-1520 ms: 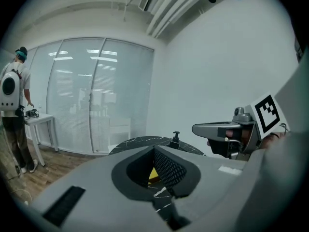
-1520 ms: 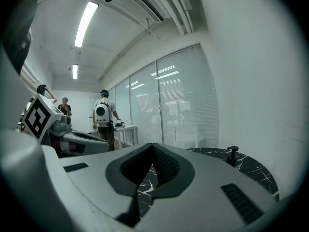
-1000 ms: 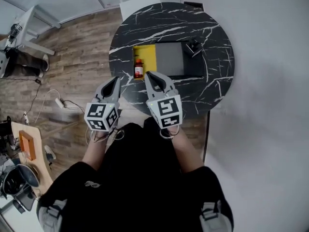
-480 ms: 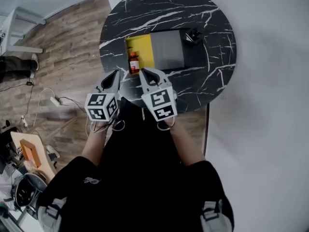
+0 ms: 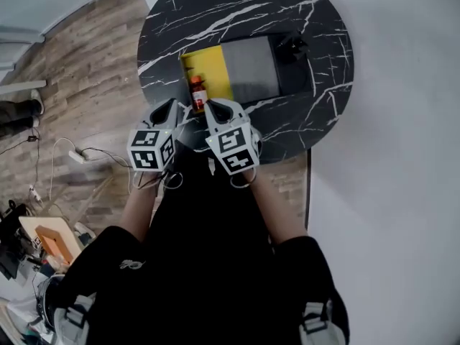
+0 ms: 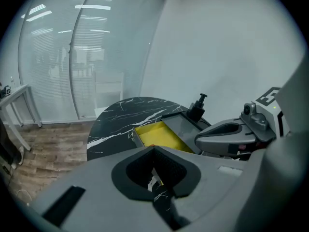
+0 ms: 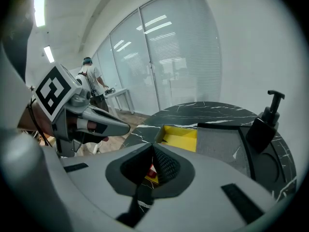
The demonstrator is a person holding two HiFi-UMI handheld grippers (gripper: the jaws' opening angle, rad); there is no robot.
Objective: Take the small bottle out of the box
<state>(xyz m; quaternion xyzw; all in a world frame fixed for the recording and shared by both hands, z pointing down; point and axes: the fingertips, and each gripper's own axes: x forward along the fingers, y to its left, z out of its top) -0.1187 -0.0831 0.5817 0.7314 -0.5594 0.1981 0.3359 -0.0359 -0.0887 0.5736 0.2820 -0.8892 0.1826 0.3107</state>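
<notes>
On the round black marble table (image 5: 316, 113) lies a box (image 5: 188, 67) with a yellow inside and a grey cover (image 5: 249, 69) over its right part. A small red bottle (image 5: 198, 94) with a white label stands in the yellow part, near its front end. My left gripper (image 5: 175, 105) is shut, its tip just left of the bottle at the table's near edge. The right gripper (image 5: 210, 104) is shut too, its tip just right of the bottle. Neither touches it. The yellow box (image 6: 157, 134) shows beyond the left gripper (image 6: 154, 151), and the box (image 7: 182, 137) beyond the right gripper (image 7: 153, 149).
A black pump dispenser (image 5: 293, 47) stands at the box's far right corner, also seen as a dispenser (image 7: 264, 124) right of the grey cover. Wooden floor with a cable and power strip (image 5: 75, 155) lies left. A person (image 7: 91, 83) stands by far desks.
Both grippers have sunk and come closer to the table's near edge, their tips now flanking the bottle. Their jaws stayed shut.
</notes>
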